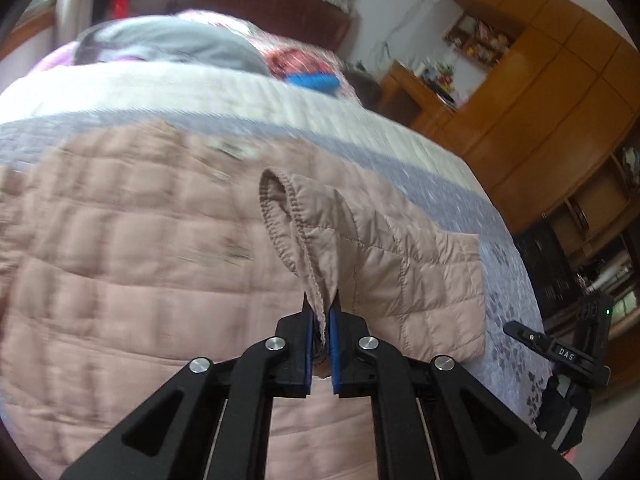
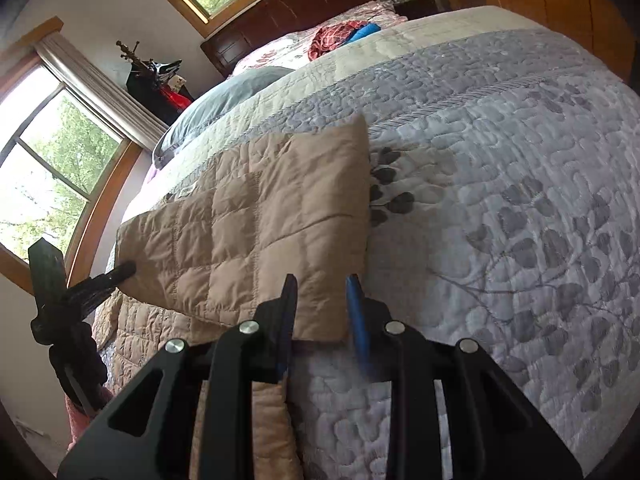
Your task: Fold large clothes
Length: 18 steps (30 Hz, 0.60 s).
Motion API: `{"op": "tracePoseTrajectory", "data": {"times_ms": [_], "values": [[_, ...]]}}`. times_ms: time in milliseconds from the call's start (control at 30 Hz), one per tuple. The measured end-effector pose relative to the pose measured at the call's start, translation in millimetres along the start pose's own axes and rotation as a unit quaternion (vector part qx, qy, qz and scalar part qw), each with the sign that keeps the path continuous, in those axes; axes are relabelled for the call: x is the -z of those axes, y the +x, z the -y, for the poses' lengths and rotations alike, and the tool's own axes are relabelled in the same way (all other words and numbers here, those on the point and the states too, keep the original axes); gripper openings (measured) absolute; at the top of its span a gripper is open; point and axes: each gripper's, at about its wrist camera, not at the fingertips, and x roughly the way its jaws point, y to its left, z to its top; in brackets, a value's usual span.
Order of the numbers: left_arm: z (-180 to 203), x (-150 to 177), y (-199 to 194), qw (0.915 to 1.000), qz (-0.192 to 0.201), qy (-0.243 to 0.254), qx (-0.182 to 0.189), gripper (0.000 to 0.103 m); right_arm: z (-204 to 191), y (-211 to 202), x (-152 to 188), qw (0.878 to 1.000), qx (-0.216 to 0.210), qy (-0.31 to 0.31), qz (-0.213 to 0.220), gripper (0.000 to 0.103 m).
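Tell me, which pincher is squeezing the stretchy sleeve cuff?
The left gripper: its jaws are shut tight on the pink cuff. The right gripper has its jaws wider apart, around the jacket at its flat quilted edge.

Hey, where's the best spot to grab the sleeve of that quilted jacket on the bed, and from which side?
Take the sleeve at its gathered cuff, coming in from the near edge of the bed. The cuff's stitched rim stands up as a thin fold, which suits a pinch; the left claw is already shut on it. The padded panels look bulkier and would probably slip.
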Motion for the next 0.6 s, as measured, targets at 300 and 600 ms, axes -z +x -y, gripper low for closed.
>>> {"op": "tracePoseTrajectory", "data": {"times_ms": [300, 600], "values": [[-85, -14, -30, 0.9961, 0.013, -0.027, -0.083, 0.006, -66, 58, -11, 0.995, -0.055, -0.059, -0.052, 0.026], [-136, 9, 20, 0.9930, -0.031, -0.033, -0.109, 0.013, -61, 111, -3, 0.993, -0.002, -0.052, -0.104, 0.021]]}}
